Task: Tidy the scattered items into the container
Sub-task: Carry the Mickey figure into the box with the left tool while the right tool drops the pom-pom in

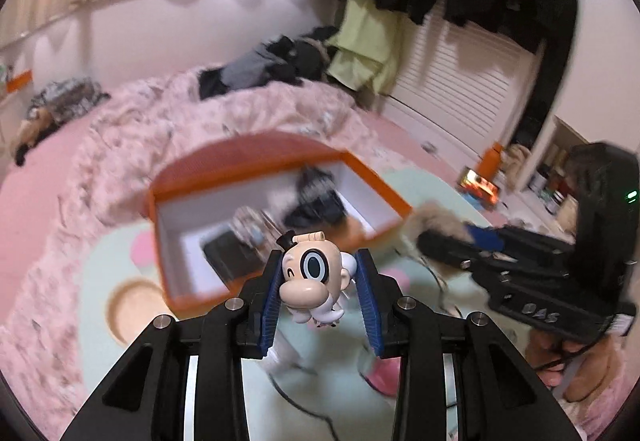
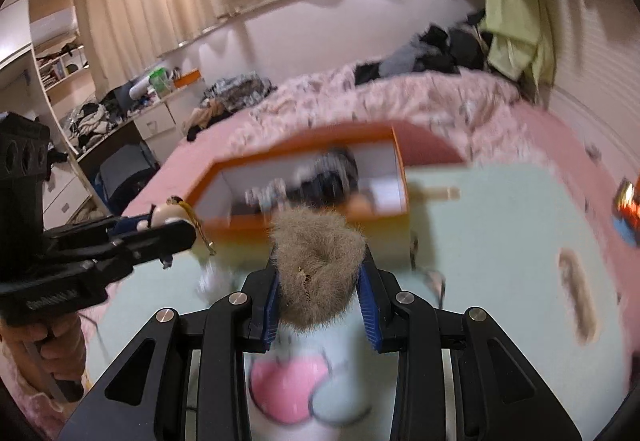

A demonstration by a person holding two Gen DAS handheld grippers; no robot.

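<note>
Left gripper [image 1: 318, 281] fingers pinched cartoon figurine [image 1: 310, 277] — right gripper [image 2: 320, 289] fingers pinched furry pom-pom [image 2: 318, 261]. Both hung above mint mat [image 2: 500, 241]; orange box [image 1: 240, 171] lay just ahead, open top, right gripper nearer — left approached from its corner.

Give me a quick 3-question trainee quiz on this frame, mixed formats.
1. True or false: the left gripper has its jaws shut on a fuzzy brown pom-pom.
2. Multiple choice: where does the orange box sit? A) on a shelf B) on the mint rug beside the pink bed C) on the bed
3. Fill in: the right gripper holds the ____.

Key
1. False: it grips the cartoon figurine.
2. B
3. fuzzy brown pom-pom
</note>
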